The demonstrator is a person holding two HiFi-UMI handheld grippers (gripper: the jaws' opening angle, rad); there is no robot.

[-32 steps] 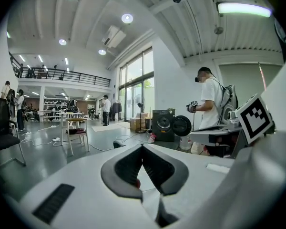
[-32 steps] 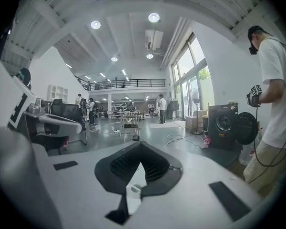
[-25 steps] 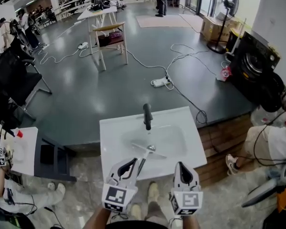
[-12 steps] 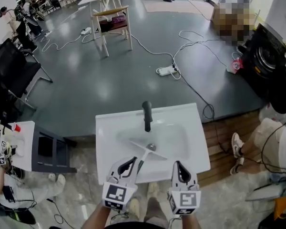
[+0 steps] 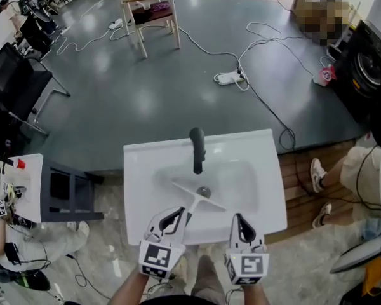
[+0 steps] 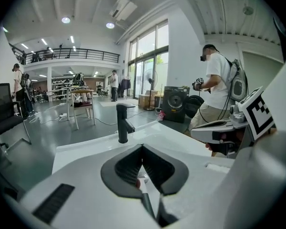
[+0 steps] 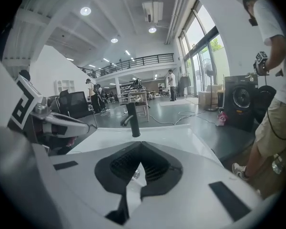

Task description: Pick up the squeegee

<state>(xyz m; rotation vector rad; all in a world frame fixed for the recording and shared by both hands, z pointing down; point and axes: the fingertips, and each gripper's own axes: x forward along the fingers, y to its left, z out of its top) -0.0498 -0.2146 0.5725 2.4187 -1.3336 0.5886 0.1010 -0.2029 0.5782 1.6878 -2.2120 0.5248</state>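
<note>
Starting at the bottom of the head view, you hold the left gripper (image 5: 172, 220) and the right gripper (image 5: 239, 221) side by side over the near rim of the white sink (image 5: 140, 164). Each gripper's jaws are together at the tips with nothing clamped, as both gripper views show. The squeegee (image 5: 199, 199) lies in the basin just ahead of them. Its handle runs from lower left, just to the right of your left fingertips, up toward the middle of the frame. Its blade sits crosswise at the far end, slanting from upper left to lower right near the drain. The left gripper is the nearer one; the right stands apart from the handle, off to its right. To my eye, the left jaws must part first, then close across that handle's width. Beyond the blade the black faucet (image 5: 197, 150) stands upright at the back of the sink. Farther up, a white power strip (image 5: 228, 77) and cables lie on the grey floor. No brand or legible writing shows; the cubes carry only square marker patterns.
</note>
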